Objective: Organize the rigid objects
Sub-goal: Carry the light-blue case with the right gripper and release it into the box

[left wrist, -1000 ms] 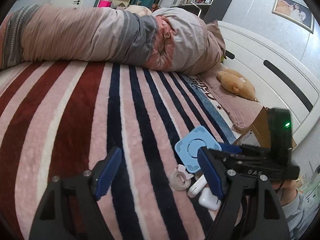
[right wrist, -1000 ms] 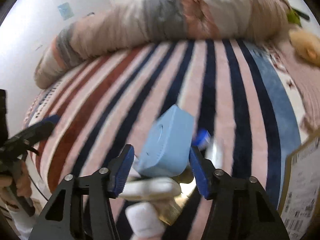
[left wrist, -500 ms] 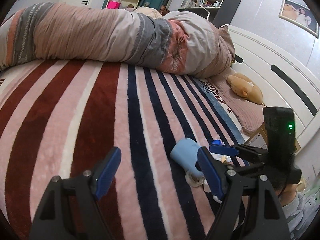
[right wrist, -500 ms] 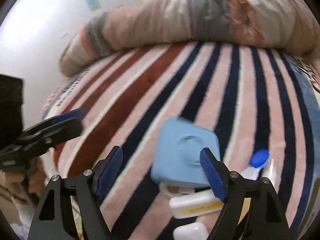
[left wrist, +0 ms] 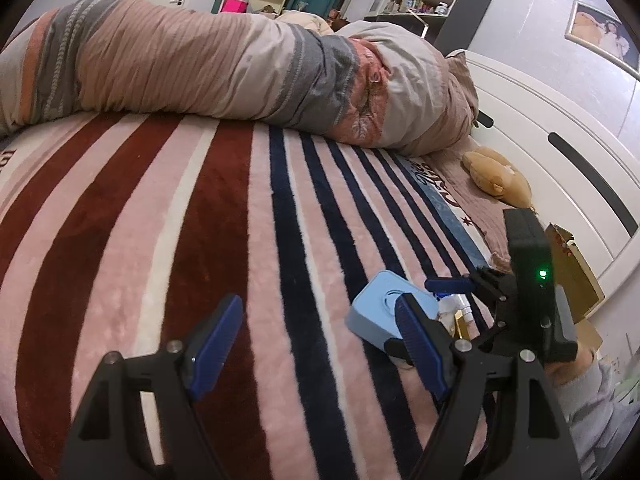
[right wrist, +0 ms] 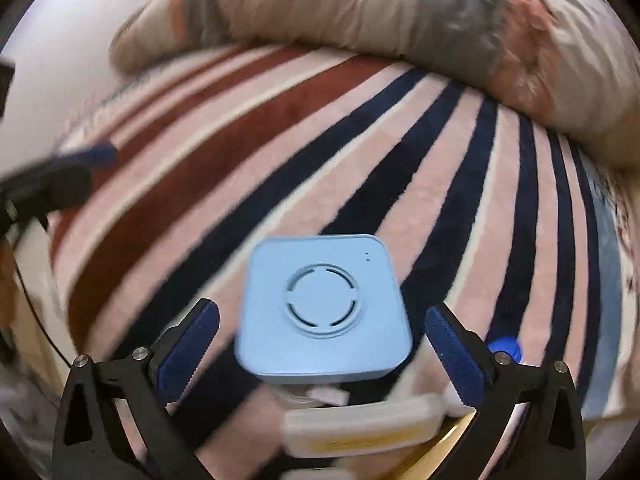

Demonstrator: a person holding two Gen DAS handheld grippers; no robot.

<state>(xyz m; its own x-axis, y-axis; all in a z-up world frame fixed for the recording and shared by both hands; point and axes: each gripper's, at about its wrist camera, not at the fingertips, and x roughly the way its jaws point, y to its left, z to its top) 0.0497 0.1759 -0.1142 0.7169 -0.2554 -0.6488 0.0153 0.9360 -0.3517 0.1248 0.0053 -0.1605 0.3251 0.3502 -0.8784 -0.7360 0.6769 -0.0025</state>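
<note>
A light-blue square device (right wrist: 324, 308) is framed, untouched, between the parted jaws of the right gripper (right wrist: 320, 352) on a striped blanket (left wrist: 160, 220); the left gripper (left wrist: 316, 344) is held released.

My right wrist view is smeared: the white case (right wrist: 360, 430) at bottom centre is blurred and half cut off. In the left view, my tool's finger (left wrist: 420, 338) hides part of the blue box (left wrist: 374, 314); small items (left wrist: 456, 312) behind are unreadable.

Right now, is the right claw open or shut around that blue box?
Open. The right claw straddles the blue box, with a clear gap between each pad and the box's sides, so nothing is gripped.
</note>
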